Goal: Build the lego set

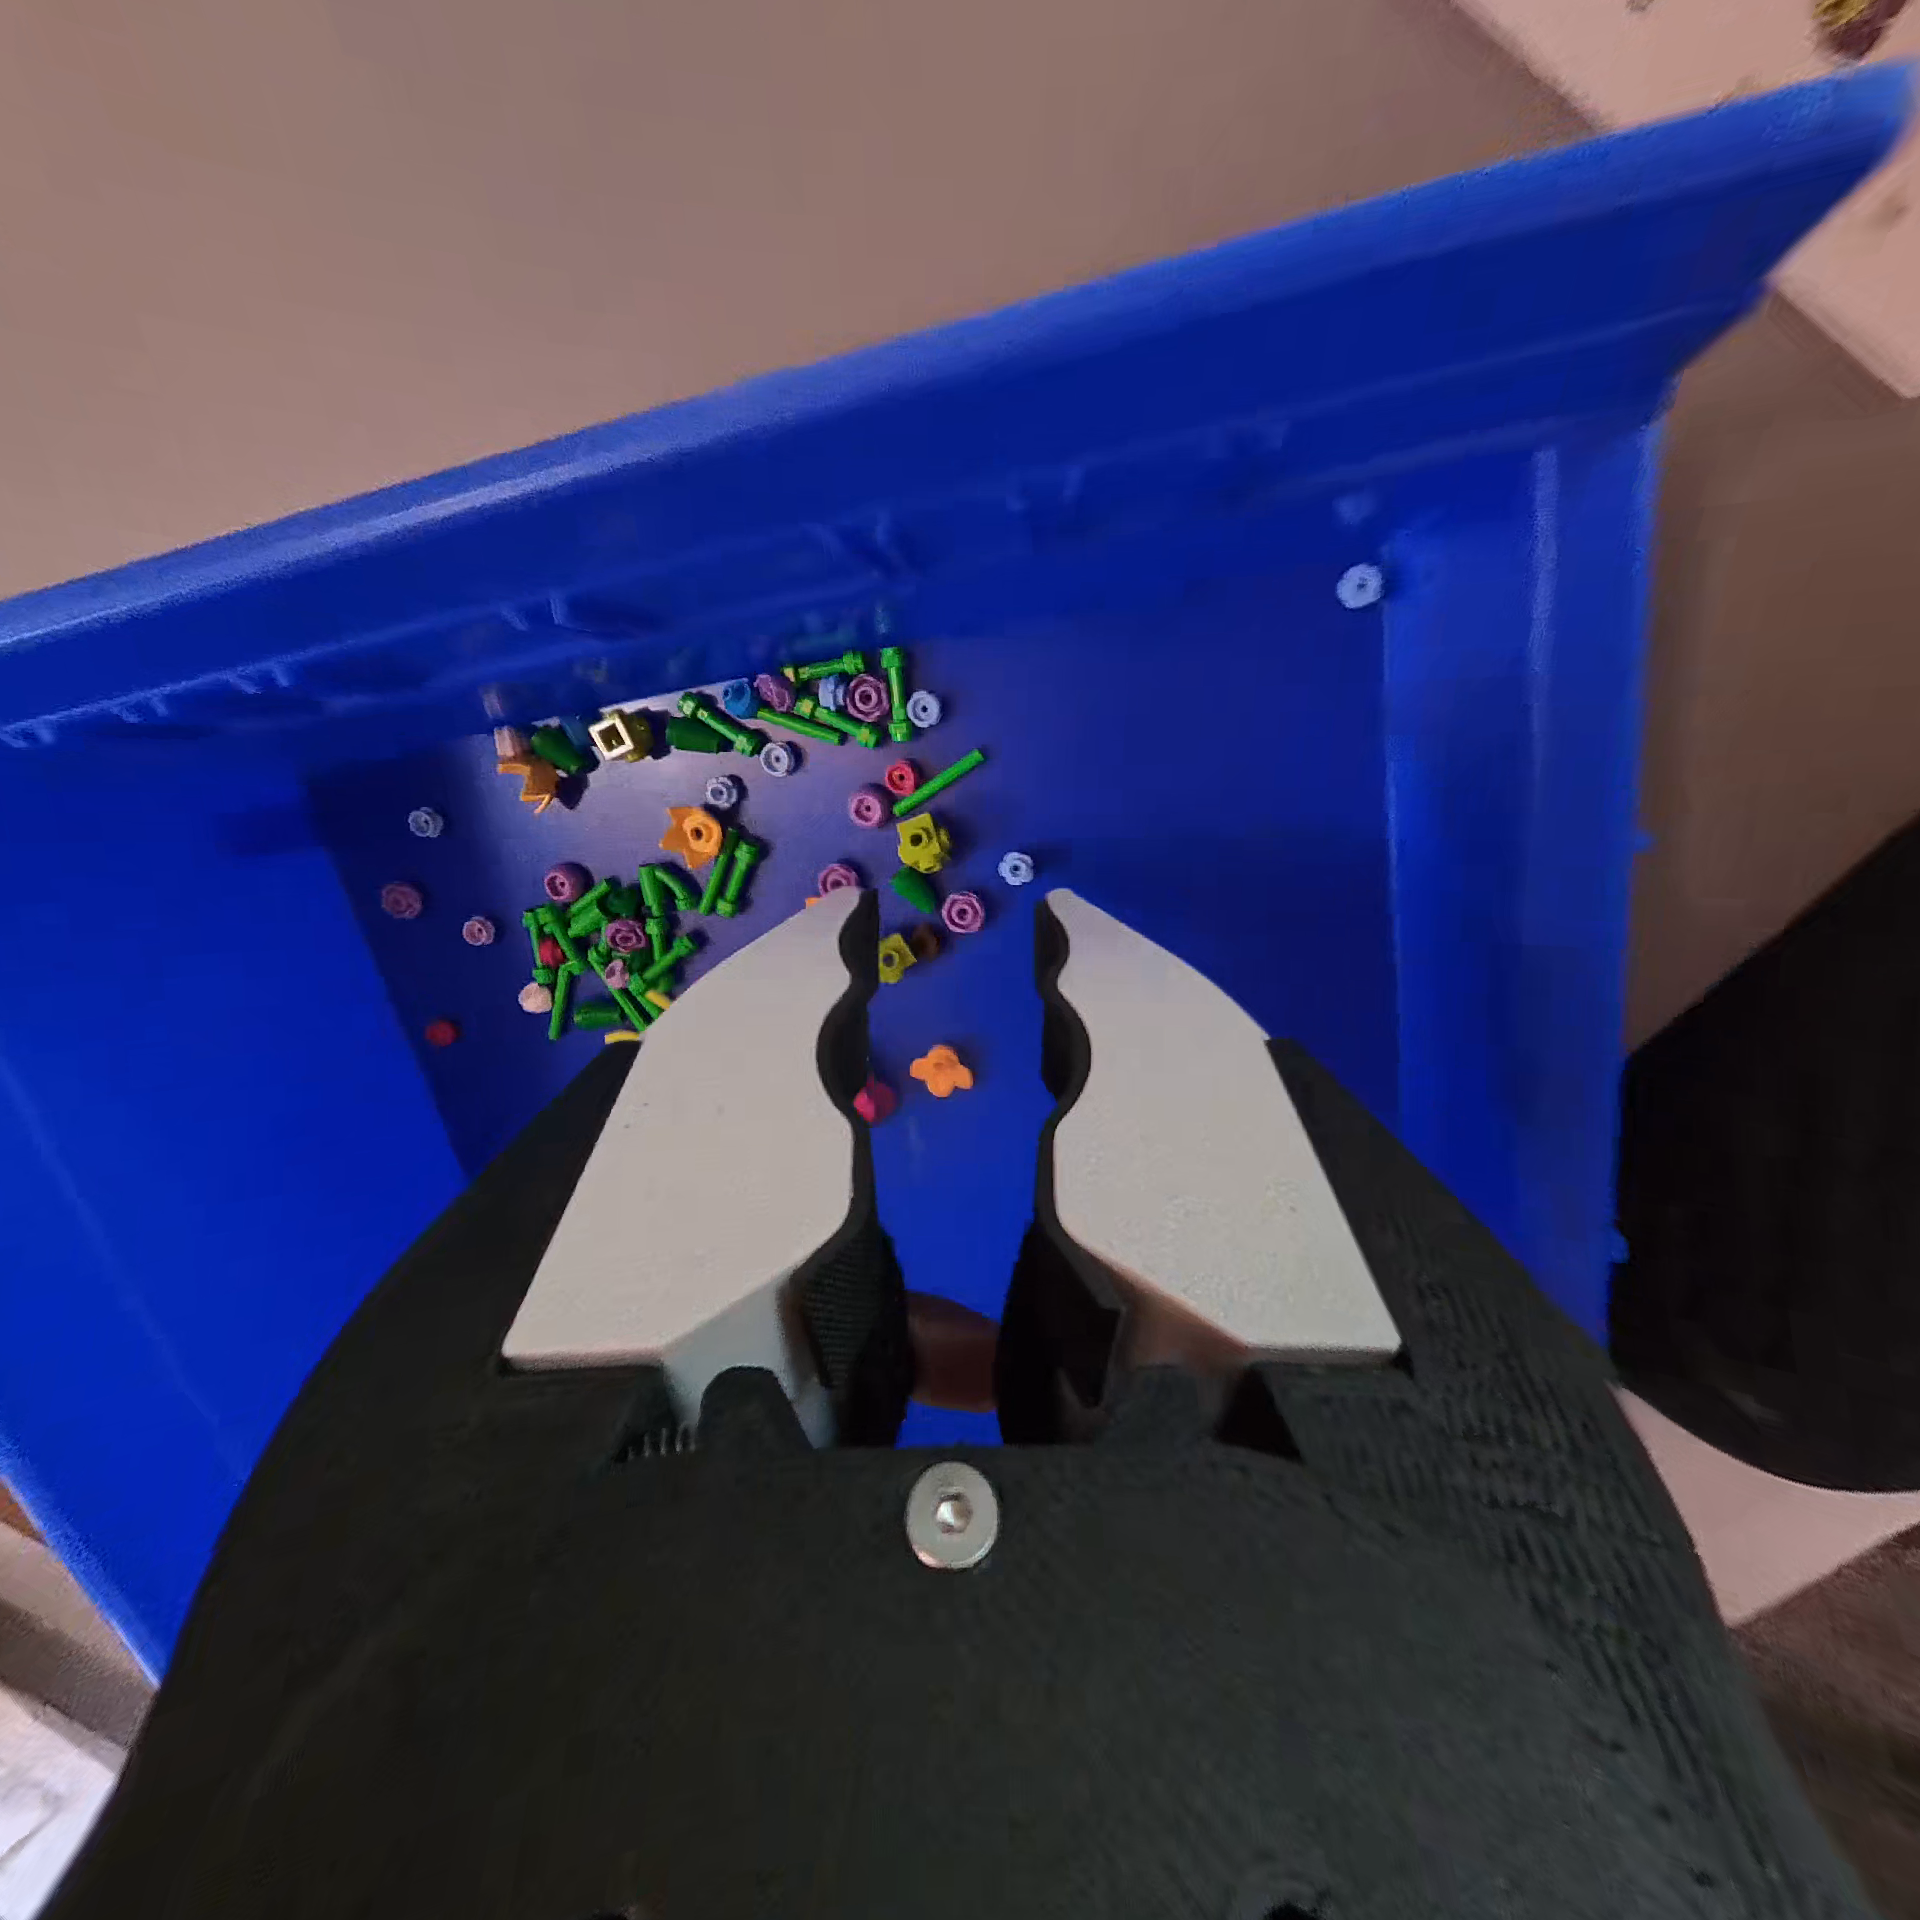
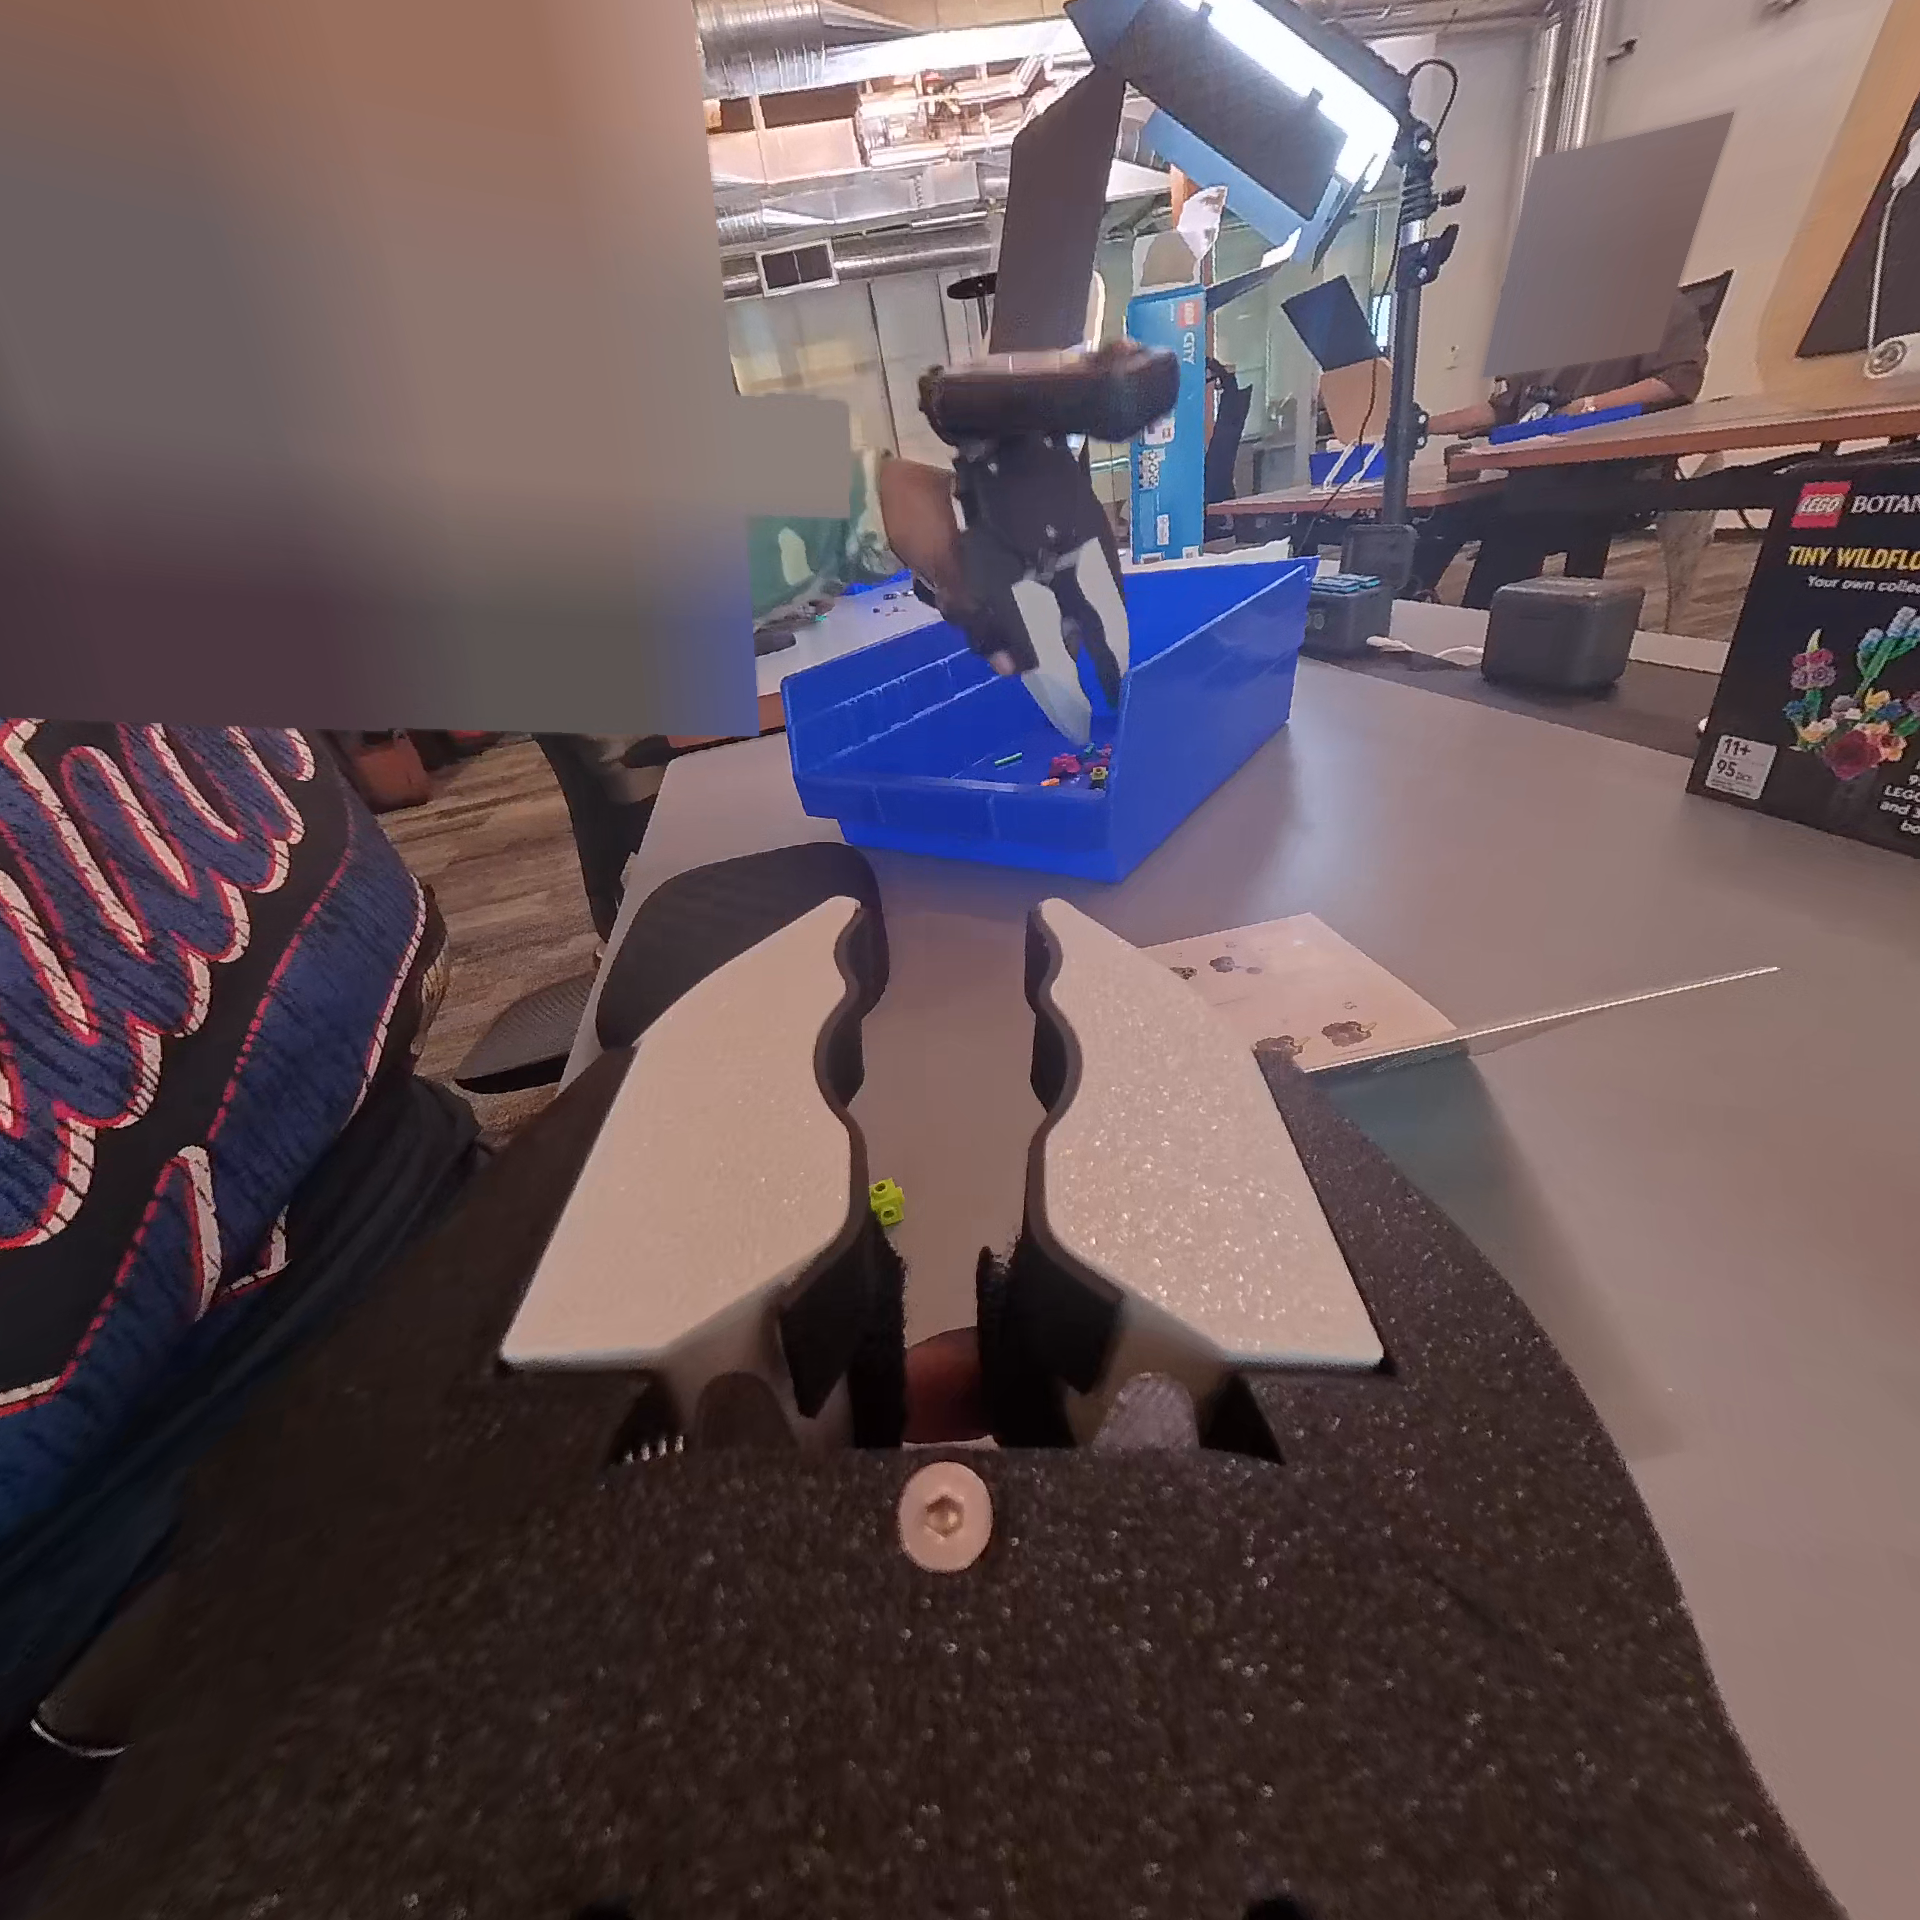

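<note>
The left gripper [image 2: 1081,717] is held inside the blue bin [image 2: 1195,748], jaws parted and empty, above the scattered lego pieces [image 1: 727,831]. The right gripper [image 2: 951,914] is kept low over the grey table [image 2: 1558,1195], likewise parted, nothing gripped; a lime brick [image 2: 886,1197] lies between its fingers.

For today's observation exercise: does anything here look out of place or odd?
One lime-green lego piece lies alone on the grey table, between the open right gripper fingers, apart from the loose pieces in the blue bin. The left gripper, open, is over that bin.
</note>
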Demonstrator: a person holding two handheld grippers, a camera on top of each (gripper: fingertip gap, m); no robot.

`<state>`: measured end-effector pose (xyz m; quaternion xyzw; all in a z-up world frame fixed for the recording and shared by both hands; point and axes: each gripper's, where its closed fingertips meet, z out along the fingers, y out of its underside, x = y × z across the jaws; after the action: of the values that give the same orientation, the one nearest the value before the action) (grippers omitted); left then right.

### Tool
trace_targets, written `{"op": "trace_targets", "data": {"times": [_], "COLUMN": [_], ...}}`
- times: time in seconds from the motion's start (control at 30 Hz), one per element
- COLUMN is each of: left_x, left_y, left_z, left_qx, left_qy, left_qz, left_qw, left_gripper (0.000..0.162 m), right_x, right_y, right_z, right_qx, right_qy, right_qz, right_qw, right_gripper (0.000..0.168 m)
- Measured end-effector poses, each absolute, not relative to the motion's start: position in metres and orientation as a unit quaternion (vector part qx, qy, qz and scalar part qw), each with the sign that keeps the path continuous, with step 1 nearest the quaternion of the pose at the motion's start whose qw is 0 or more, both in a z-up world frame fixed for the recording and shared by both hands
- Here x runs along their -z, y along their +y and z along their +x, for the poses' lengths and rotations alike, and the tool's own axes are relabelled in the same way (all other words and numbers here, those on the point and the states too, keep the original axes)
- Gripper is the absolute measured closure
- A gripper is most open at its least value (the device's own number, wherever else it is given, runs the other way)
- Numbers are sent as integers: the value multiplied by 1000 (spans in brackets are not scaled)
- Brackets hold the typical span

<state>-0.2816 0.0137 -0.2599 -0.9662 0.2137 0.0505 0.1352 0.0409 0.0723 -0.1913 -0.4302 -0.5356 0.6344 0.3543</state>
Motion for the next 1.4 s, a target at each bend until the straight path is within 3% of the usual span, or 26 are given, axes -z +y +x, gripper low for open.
{"op": "trace_targets", "data": {"times": [0.23, 0.47, 0.63, 0.73, 0.87, 0.97, 1.03, 1.2, 1.4], "left_x": [291, 301, 297, 269, 179, 106, 81, 82, 94], "left_y": [23, 26, 23, 34, 53, 39, 25, 21, 29], "left_z": [-296, -298, -296, -287, -231, -183, -161, -119, -77], "left_qx": [-45, -24, -6, 16, 173, 335, 436, 611, 655], "left_qy": [219, 194, 176, 141, 52, -23, -88, -225, -276], "left_qz": [-967, -974, -976, -964, -853, -682, -571, -397, -361], "left_qw": [122, 118, 125, 224, 490, 650, 690, 647, 604], "left_gripper": [135, 150, 152, 152, 152, 153, 154, 153, 153], "right_x": [190, 191, 191, 192, 192, 189, 174, 111, 100], "right_y": [73, 74, 75, 76, 74, 76, 76, 48, 18], "right_z": [42, 42, 41, 41, 39, 30, 20, -3, -36], "right_qx": [-637, -638, -640, -640, -628, -577, -532, -479, -308], "right_qy": [-533, -531, -526, -525, -533, -546, -540, -477, -537], "right_qz": [-428, -430, -435, -437, -439, -439, -422, -339, -261], "right_qw": [357, 356, 353, 352, 360, 421, 497, 654, 741], "right_gripper": [140, 140, 139, 139, 140, 145, 147, 150, 150]}}
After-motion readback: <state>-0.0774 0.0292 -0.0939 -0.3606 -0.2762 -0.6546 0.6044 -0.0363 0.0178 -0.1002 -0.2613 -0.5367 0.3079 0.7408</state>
